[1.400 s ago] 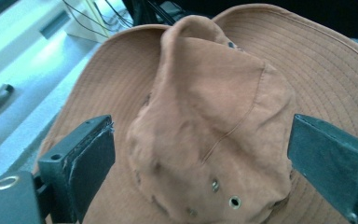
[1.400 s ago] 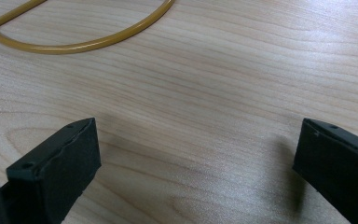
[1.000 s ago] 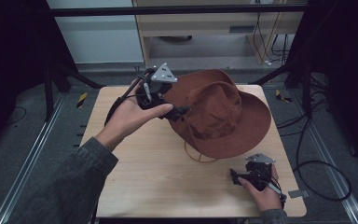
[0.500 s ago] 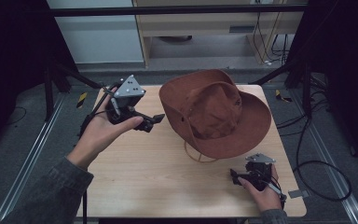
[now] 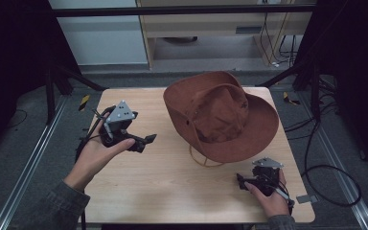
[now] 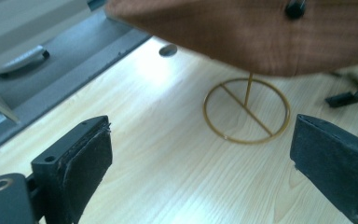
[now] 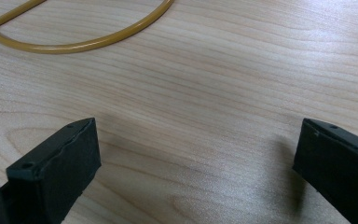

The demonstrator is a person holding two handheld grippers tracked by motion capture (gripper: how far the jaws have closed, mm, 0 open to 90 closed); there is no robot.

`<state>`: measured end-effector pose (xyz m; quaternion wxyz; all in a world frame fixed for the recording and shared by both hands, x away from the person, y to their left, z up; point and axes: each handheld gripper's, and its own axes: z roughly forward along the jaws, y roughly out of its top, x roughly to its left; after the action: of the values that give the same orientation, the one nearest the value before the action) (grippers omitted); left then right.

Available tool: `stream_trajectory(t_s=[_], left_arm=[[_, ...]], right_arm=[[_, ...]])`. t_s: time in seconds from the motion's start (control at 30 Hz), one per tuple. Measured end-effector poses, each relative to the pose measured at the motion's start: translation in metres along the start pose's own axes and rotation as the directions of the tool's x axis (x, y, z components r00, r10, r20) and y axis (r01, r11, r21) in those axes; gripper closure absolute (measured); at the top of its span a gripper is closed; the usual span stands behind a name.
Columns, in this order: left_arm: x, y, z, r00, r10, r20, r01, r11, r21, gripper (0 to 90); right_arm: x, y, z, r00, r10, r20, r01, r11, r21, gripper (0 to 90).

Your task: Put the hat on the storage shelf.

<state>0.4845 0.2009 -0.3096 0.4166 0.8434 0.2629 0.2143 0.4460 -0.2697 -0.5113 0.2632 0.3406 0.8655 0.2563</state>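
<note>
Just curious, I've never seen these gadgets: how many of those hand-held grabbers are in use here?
2. The left gripper is held above the table's left side, clear of the hat; the right gripper sits low near the front right corner.

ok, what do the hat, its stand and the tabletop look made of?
Hat: brown, matte, probably suede or felt-like fabric; soft nap, no gloss, creased crown.
Stand: thin ring base and upright rod, likely metal wire with a gold or brass-coloured finish; a slight sheen shows in the right gripper view.
Tabletop: pale wood grain, smooth; could be laminate or veneer, can't tell which.
</note>
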Motion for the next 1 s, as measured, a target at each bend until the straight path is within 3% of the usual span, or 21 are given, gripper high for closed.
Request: stream_trajectory(t_s=[0.3, 0.53, 0.73, 1.0], left_arm=[[0.011, -0.041, 0.021, 0.9991, -0.043, 0.002, 0.043, 0.998, 0.046, 5.0], [0.022, -0.069, 0.032, 0.9971, -0.067, -0.035, 0.07, 0.9945, 0.078, 5.2], [0.024, -0.093, 0.039, 0.9949, -0.085, -0.055, 0.091, 0.989, 0.117, 5.5], [0.023, -0.118, 0.047, 0.9927, -0.109, -0.053, 0.115, 0.9815, 0.153, 5.5]], right_arm=[[0.0, 0.0, 0.0, 1.0, 0.0, 0.001, 0.0, 1.0, -0.001, 0.5], [0.0, 0.0, 0.0, 1.0, -0.001, 0.005, 0.001, 1.0, 0.001, 0.5], [0.0, 0.0, 0.0, 1.0, -0.001, 0.005, 0.001, 1.0, 0.001, 0.5], [0.0, 0.0, 0.0, 1.0, 0.0, 0.006, 0.0, 1.0, 0.0, 0.5]])
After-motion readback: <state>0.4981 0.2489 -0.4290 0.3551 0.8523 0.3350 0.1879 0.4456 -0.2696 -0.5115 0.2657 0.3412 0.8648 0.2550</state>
